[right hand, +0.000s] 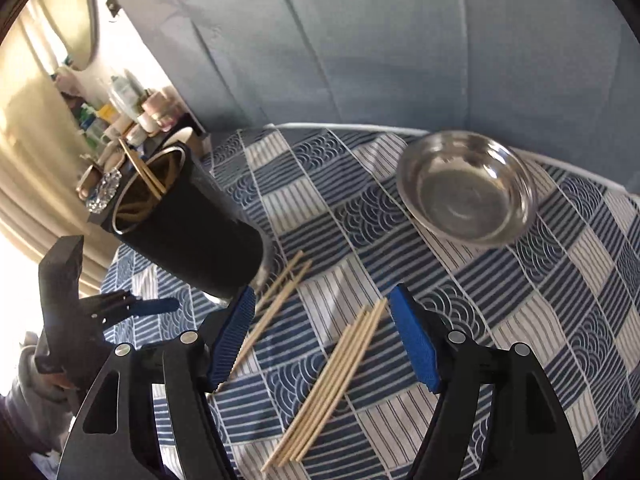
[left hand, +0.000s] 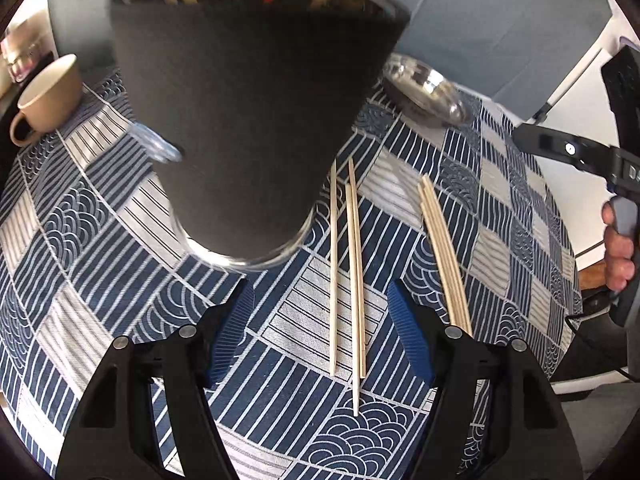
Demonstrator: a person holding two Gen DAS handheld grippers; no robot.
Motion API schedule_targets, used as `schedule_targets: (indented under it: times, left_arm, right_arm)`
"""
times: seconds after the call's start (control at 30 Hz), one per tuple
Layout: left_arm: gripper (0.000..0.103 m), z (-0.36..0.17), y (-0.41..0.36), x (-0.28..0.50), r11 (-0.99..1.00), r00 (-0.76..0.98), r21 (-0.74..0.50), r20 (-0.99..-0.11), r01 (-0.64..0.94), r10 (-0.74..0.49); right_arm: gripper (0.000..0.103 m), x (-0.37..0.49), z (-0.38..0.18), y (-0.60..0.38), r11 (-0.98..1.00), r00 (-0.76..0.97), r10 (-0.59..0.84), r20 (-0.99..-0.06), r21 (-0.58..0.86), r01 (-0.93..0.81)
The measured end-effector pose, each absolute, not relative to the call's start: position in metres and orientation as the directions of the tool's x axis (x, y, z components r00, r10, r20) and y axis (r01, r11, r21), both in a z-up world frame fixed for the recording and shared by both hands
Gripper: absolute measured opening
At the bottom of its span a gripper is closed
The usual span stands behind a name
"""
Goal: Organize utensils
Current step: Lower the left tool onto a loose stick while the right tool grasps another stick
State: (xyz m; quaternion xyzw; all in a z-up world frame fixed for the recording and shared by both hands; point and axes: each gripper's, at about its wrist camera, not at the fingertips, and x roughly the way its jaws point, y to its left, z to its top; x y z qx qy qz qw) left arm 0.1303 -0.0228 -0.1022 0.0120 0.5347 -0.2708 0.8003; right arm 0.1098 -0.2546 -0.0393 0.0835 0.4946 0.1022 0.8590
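A black utensil holder with a steel rim stands on the patterned tablecloth, with a few chopsticks in it. Three loose wooden chopsticks lie just right of the holder. They run between the fingers of my left gripper, which hangs open above them. A tight bundle of several chopsticks lies further right. In the right wrist view that bundle lies under my open right gripper, untouched. The holder and the three loose chopsticks are to its left.
A steel bowl sits at the far right of the cloth. A beige mug stands at the far left, with a small clear glass piece beside the holder. A grey-blue cushion backs the table. A cluttered shelf is far left.
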Motion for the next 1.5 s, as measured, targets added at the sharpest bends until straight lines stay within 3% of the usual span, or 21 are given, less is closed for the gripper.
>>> schedule_targets:
  times: [0.53,0.77,1.07,1.23,1.37,1.5]
  left_arm:
    - [0.069,-0.138,-0.042,0.143,0.885,0.242,-0.182,-0.921,0.428,-0.306]
    - [0.069,-0.138,-0.042,0.144,0.889,0.256,-0.149,-0.925,0.432,-0.280]
    - [0.071,-0.143,-0.057,0.139,0.880,0.323,-0.018,-0.926,0.475,-0.194]
    - [0.072,-0.144,-0.059,0.144,0.888,0.326,-0.016,-0.927,0.459,-0.186]
    - [0.063,-0.143,-0.057,0.145,0.891,0.321,-0.017,-0.930,0.454,-0.182]
    - [0.047,-0.140,-0.051,0.147,0.894,0.309,-0.023,-0.934,0.448,-0.179]
  right_arm:
    - [0.062,0.120,-0.117,-0.270,0.989,0.303,0.031,-0.952,0.073,0.128]
    - [0.060,0.126,-0.140,-0.270,0.987,0.246,0.039,-0.968,0.076,0.143]
    - [0.061,0.135,-0.147,-0.251,0.992,0.231,-0.063,-0.971,-0.035,0.122]
    - [0.064,0.138,-0.151,-0.240,0.990,0.248,-0.109,-0.963,-0.083,0.113]
    - [0.062,0.133,-0.154,-0.253,0.988,0.225,-0.061,-0.972,-0.028,0.149]
    - [0.041,0.132,-0.152,-0.255,0.993,0.220,-0.046,-0.974,-0.020,0.119]
